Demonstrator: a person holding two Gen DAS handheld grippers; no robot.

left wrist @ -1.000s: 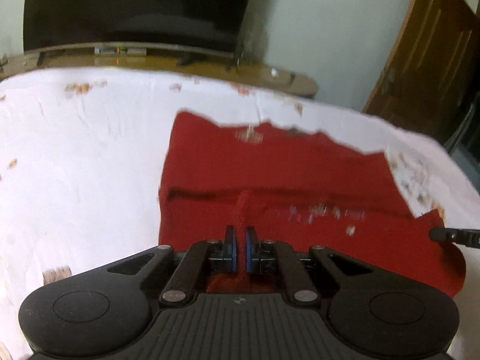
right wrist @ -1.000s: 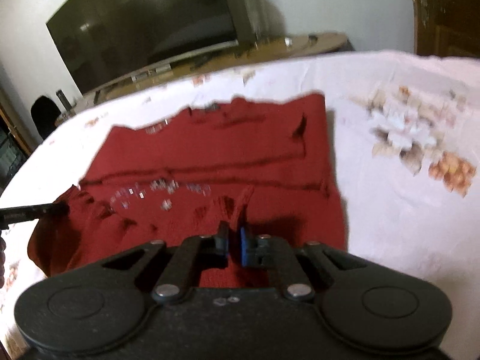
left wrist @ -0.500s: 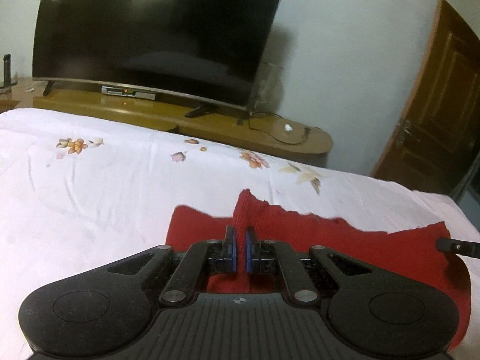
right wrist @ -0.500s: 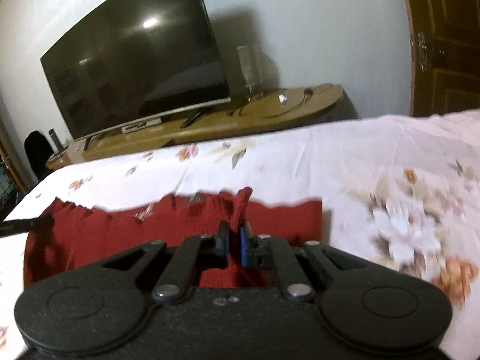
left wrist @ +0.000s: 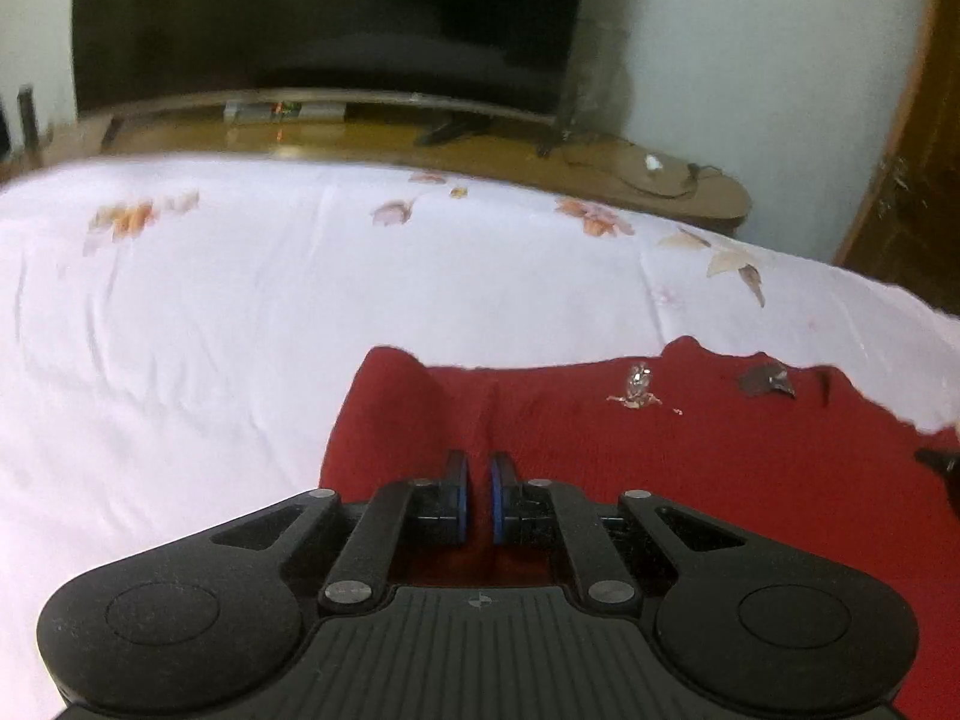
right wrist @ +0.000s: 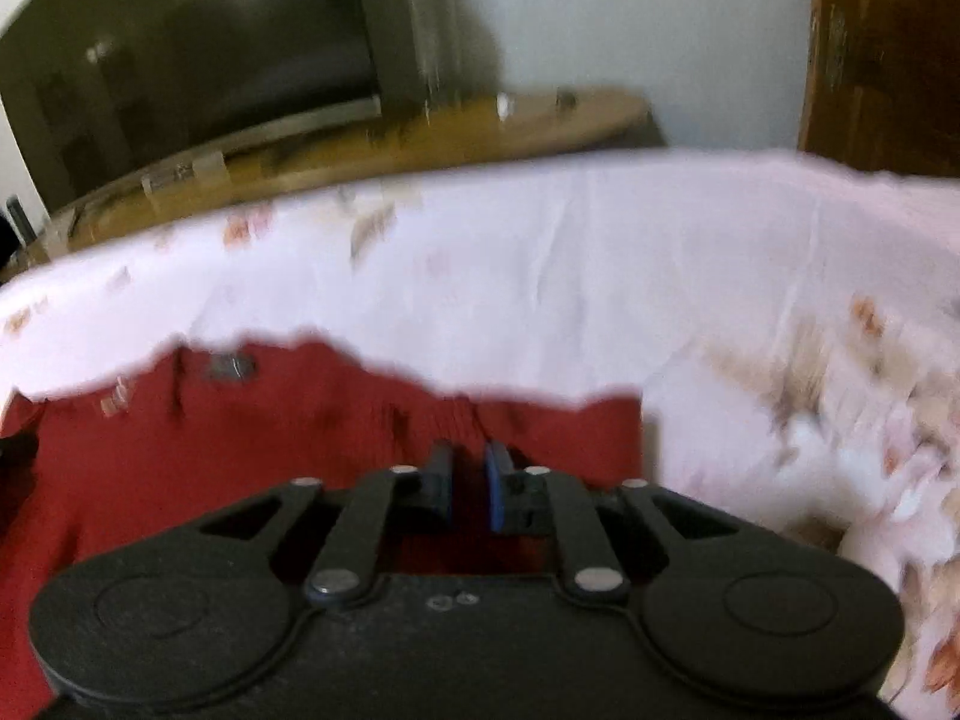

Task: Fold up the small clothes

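A small red knitted sweater (left wrist: 690, 462) with silver sequins and a grey neck label lies on the white floral bed sheet (left wrist: 210, 312). My left gripper (left wrist: 478, 483) is shut on a ridge of the sweater's left part, low over the bed. In the right wrist view the same sweater (right wrist: 240, 438) shows, blurred. My right gripper (right wrist: 468, 477) is shut on a fold of its right part. The tip of the right gripper shows at the right edge of the left wrist view (left wrist: 939, 462).
A wooden TV stand (left wrist: 480, 150) with a large dark curved TV (left wrist: 324, 18) stands beyond the bed's far edge. A brown wooden door (left wrist: 918, 180) is at the right. The sheet (right wrist: 600, 276) spreads wide around the sweater.
Both grippers carried the sweater's near edge up and forward over the rest, then came down. The cameras tilted up to the TV and back down. The sweater now lies shorter, folded over.
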